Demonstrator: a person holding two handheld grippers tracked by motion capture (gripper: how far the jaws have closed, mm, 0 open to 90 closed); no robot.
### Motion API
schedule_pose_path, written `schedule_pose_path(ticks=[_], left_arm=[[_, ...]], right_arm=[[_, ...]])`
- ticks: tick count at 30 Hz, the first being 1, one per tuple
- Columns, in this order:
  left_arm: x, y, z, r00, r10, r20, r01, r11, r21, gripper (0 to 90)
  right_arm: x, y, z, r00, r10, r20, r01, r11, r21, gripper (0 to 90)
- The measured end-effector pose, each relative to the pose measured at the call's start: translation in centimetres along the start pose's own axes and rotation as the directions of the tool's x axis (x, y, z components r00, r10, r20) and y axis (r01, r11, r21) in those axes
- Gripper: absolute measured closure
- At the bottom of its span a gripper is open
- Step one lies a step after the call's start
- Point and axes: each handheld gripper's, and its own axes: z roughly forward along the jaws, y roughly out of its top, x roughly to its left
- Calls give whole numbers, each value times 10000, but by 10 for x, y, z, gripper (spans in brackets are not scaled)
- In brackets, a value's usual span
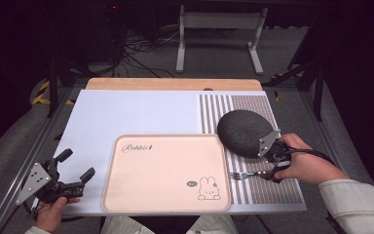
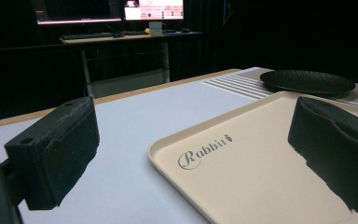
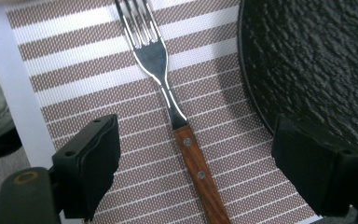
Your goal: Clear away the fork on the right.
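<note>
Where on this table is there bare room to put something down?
The pink tray is bare inside its rim. So is the white mat behind it, toward the wooden edge. The striped placemat is crowded: the black plate, the fork and the right gripper.

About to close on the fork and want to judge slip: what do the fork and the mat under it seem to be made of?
Fork: tines and neck look like polished steel, bright with reflections; the handle looks like reddish-brown wood with visible grain and two metal rivets, a smooth satin finish. Striped placemat: apparently woven vinyl or fabric, matte, with a fine mesh texture in the brown bands, so probably grippy rather than slick.
</note>
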Motion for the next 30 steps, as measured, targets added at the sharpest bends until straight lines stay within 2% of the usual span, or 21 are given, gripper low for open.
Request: schedule_pose_path(ticks=[3,9,14,19,23,30], left_arm=[[0,0,0,10000,18,2,-18,10000,-6,24],[0,0,0,10000,3,-1,-3,10000,-4,24],[0,0,0,10000,21,5,-21,10000,6,24],[0,0,0,10000,21,-1,-21,10000,7,24],[0,0,0,10000,38,11,-38,10000,-33,26],[0,0,0,10000,38,20,-38,10000,-38,26]], right_arm=[[1,0,3,9998,-156,-119,159,9995,288,177],[1,-2,11,9986,-246,-465,264,9989,393,219],[1,-3,17,9981,-286,-548,316,9980,541,251],[-1,-5,26,9952,-521,-830,582,9956,731,342],[-2,-7,32,9945,-627,-837,695,9943,807,409],[-6,-9,38,9928,-745,-942,835,9919,955,468]])
